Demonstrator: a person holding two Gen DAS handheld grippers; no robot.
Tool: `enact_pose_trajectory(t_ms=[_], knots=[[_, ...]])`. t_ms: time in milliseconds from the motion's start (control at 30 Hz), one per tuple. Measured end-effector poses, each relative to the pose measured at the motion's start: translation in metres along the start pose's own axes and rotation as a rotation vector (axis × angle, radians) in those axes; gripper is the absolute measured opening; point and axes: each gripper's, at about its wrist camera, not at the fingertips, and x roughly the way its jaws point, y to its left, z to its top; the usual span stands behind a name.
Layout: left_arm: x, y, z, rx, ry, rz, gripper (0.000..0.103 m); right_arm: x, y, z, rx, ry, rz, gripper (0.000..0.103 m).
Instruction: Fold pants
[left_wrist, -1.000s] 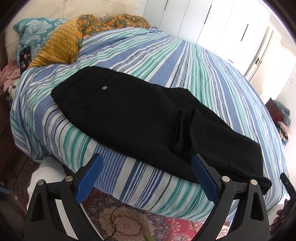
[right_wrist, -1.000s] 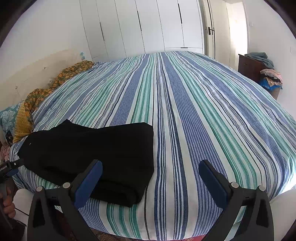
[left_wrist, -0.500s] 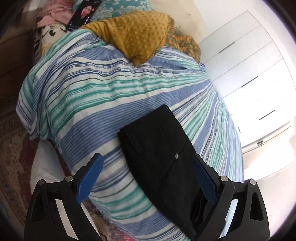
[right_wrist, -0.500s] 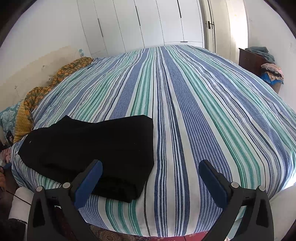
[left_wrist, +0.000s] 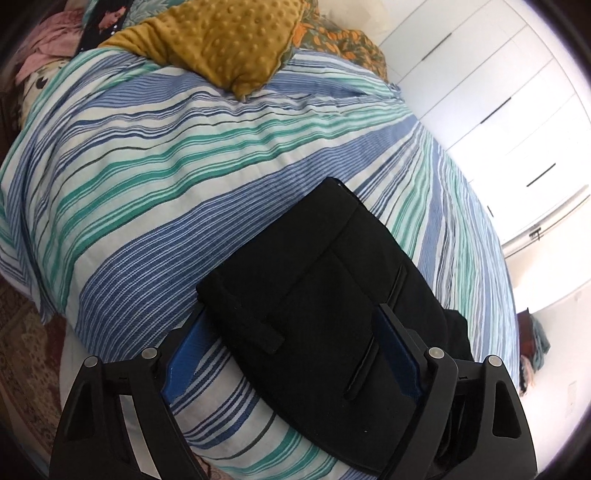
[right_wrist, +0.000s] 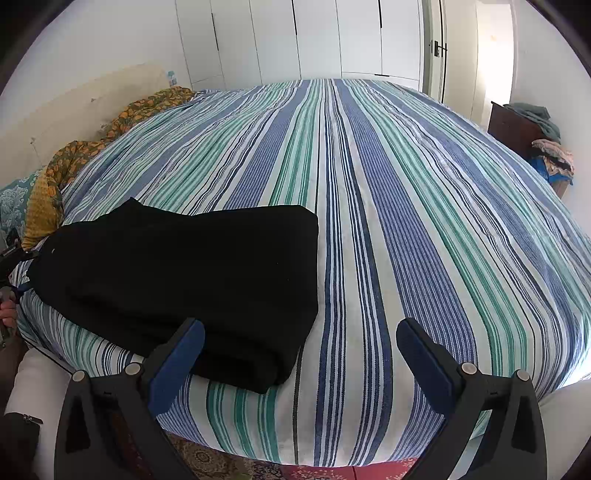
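Observation:
Black pants (left_wrist: 321, 295) lie flat on the striped bed (left_wrist: 147, 192) near its front edge, folded lengthwise. My left gripper (left_wrist: 291, 354) is open with its blue pads either side of the waistband corner, right at the cloth. In the right wrist view the pants (right_wrist: 192, 273) lie at the left, the leg end folded near the bed edge. My right gripper (right_wrist: 303, 362) is open and empty, hovering over the front edge; its left finger (right_wrist: 177, 354) is by the folded leg end.
A mustard pillow (left_wrist: 221, 40) and patterned pillows lie at the head of the bed. White wardrobe doors (right_wrist: 332, 37) stand behind. A dark nightstand with clothes (right_wrist: 528, 125) stands at the right. A patterned rug (right_wrist: 221, 461) lies below the bed edge.
My left gripper has swung toward the waistband end and moved in until its fingers straddle the waistband corner. My right gripper has come slightly closer to the leg end.

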Motion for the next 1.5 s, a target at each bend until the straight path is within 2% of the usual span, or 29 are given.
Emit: enact_pose_trajectory(t_ms=[100,200,233,333,433,467,533,567,600,667,767,833,900,967,1033,1100,1200,1267,1300,1367,1400,1433,1467,1500], knots=[[0.017,0.011,0.002,-0.012,0.053,0.012,0.087,0.001,0.0,-0.001,0.0,0.003,0.002,0.103],[0.023,0.002,0.002,0.041,0.048,0.049,0.088,0.003,0.0,-0.002,-0.001,0.017,0.006,0.103],[0.026,-0.002,0.002,0.053,0.055,0.058,0.091,0.004,0.001,-0.002,-0.002,0.017,0.006,0.103],[0.037,-0.004,0.006,0.048,0.089,0.044,0.101,0.003,0.001,-0.002,-0.003,0.014,0.005,0.103],[0.04,-0.003,0.009,0.037,0.11,0.029,0.099,0.005,0.001,-0.002,0.003,0.02,0.006,0.103],[0.039,-0.002,0.011,0.031,0.111,0.031,0.094,0.004,0.001,-0.002,0.004,0.02,0.006,0.103],[0.032,0.005,0.013,-0.004,0.096,0.036,0.059,0.004,0.001,-0.002,0.003,0.017,0.006,0.103],[0.028,0.011,0.014,-0.039,0.091,0.013,0.048,0.003,0.001,-0.002,0.004,0.016,0.006,0.103],[0.025,0.018,0.015,-0.075,0.089,-0.005,0.029,0.003,0.001,-0.002,0.005,0.015,0.006,0.103],[0.017,0.021,0.016,-0.117,0.085,-0.041,0.023,0.003,0.001,-0.002,0.009,0.016,0.007,0.103],[-0.006,0.002,0.016,-0.085,0.042,-0.04,0.018,0.005,0.001,-0.002,0.011,0.02,0.011,0.103],[-0.034,-0.019,0.017,-0.074,-0.003,-0.106,0.017,0.003,0.001,-0.002,0.011,0.015,0.012,0.103],[-0.067,-0.059,0.015,0.025,-0.049,-0.162,0.017,0.002,0.0,-0.002,0.016,0.007,0.012,0.103],[-0.095,-0.116,0.004,0.208,-0.103,-0.168,0.017,0.001,-0.002,-0.001,0.031,0.0,0.015,0.103],[-0.115,-0.181,-0.022,0.409,-0.144,-0.176,0.017,0.001,-0.006,0.001,0.052,-0.004,0.021,0.103],[-0.119,-0.244,-0.065,0.619,-0.172,-0.161,0.017,0.001,-0.011,0.002,0.08,-0.012,0.028,0.103],[-0.09,-0.32,-0.151,0.913,-0.178,-0.096,0.018,-0.004,-0.021,0.006,0.126,-0.037,0.027,0.103],[-0.05,-0.346,-0.207,1.024,-0.113,-0.073,0.019,-0.011,-0.03,0.008,0.155,-0.067,0.013,0.103],[-0.025,-0.353,-0.234,1.083,-0.074,-0.038,0.023,-0.015,-0.035,0.008,0.172,-0.082,0.006,0.103],[0.028,-0.362,-0.292,1.264,0.047,0.088,0.029,-0.023,-0.047,0.008,0.211,-0.107,-0.003,0.103],[0.04,-0.36,-0.312,1.323,0.087,0.139,0.031,-0.026,-0.053,0.009,0.233,-0.119,-0.006,0.103],[0.035,-0.358,-0.321,1.336,0.086,0.141,0.037,-0.028,-0.059,0.009,0.259,-0.132,-0.007,0.103],[0.02,-0.355,-0.316,1.301,0.084,0.078,0.043,-0.032,-0.066,0.009,0.284,-0.149,-0.006,0.103],[0.002,-0.348,-0.303,1.239,0.111,-0.008,0.056,-0.037,-0.073,0.009,0.311,-0.171,-0.003,0.103]])
